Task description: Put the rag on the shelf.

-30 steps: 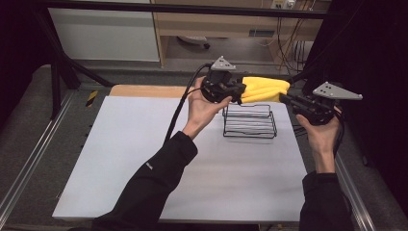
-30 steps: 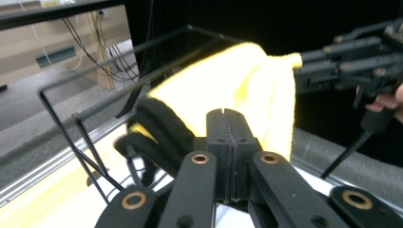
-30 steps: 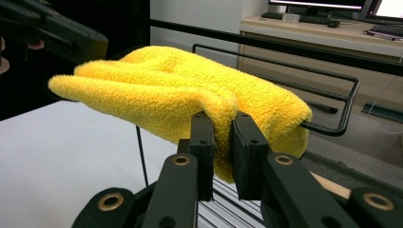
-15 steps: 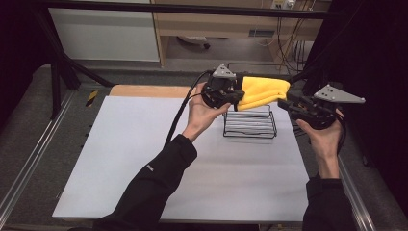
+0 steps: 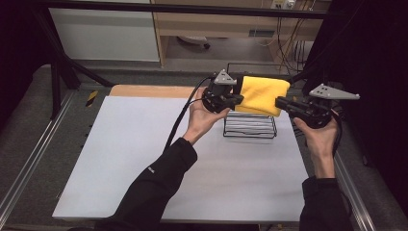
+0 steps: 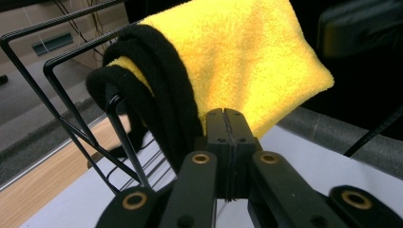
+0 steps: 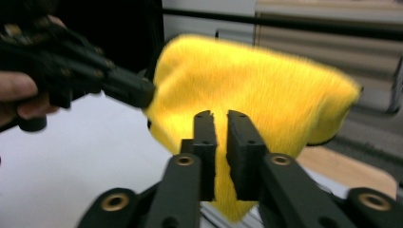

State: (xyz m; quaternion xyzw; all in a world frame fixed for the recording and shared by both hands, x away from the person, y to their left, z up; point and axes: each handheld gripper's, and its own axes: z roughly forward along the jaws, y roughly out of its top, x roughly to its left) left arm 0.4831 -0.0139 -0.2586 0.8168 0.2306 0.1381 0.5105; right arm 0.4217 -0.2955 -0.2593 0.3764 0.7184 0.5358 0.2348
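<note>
A folded yellow cloth (image 5: 260, 94) with black trim hangs in the air just above a black wire basket (image 5: 250, 127) at the table's back right. My left gripper (image 5: 237, 100) is shut on the cloth's left edge. My right gripper (image 5: 280, 103) is shut on its right edge. In the left gripper view the jaws (image 6: 225, 124) are pressed together on the lower edge of the cloth (image 6: 237, 57), with the basket's wire rim (image 6: 71, 109) to their left. In the right gripper view the cloth (image 7: 256, 90) sits between the jaws (image 7: 218, 124), and the other gripper (image 7: 119, 88) holds its far corner.
The white table top (image 5: 144, 159) stretches to the left and front of the basket. A wooden strip (image 5: 149, 91) runs along its back edge. Metal rails (image 5: 29, 159) flank the table, and a dark curtain (image 5: 375, 57) hangs at the right.
Both grippers have lifted the cloth from behind the basket and brought it toward me, so it now hangs over the basket. The hands have risen slightly.
</note>
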